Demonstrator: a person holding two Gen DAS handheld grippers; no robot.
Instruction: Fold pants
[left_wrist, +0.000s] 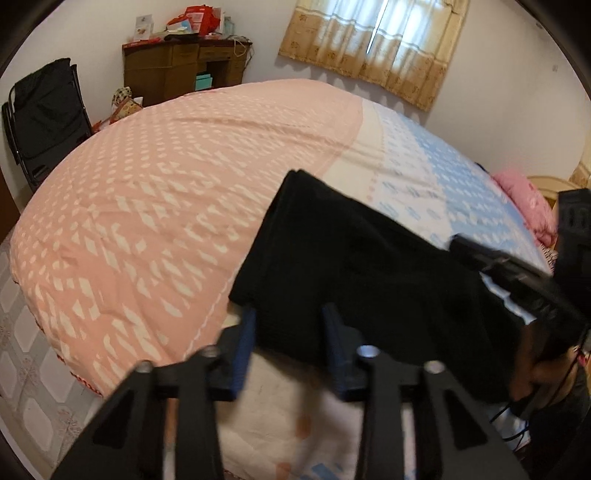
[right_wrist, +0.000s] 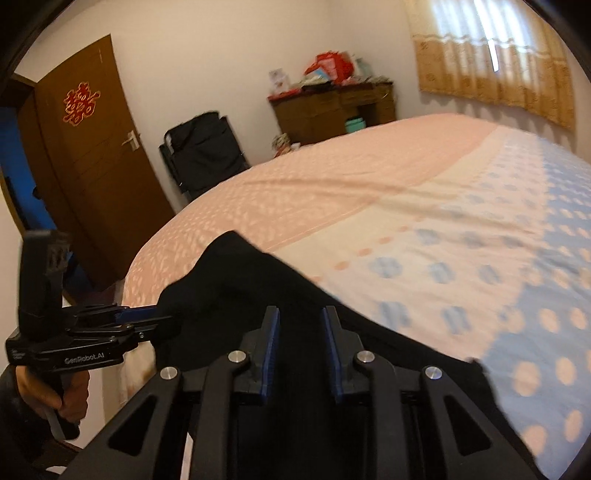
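Black pants (left_wrist: 362, 266) lie folded on the bed near its front edge; they also show in the right wrist view (right_wrist: 255, 280). My left gripper (left_wrist: 290, 321) is open, its blue-padded fingers at the near edge of the pants, one on each side of a corner. It also shows in the right wrist view (right_wrist: 147, 317), at the left end of the pants. My right gripper (right_wrist: 299, 325) is open just over the near edge of the pants. It shows in the left wrist view (left_wrist: 509, 273) at the right side of the pants.
The bed has a pink and white quilt (left_wrist: 166, 206) and a blue and white part (left_wrist: 461, 177). A pink pillow (left_wrist: 524, 199) lies far right. A wooden desk (left_wrist: 184, 66), a black folding chair (left_wrist: 44, 110), a brown door (right_wrist: 92, 147) and curtains (left_wrist: 376, 44) stand around.
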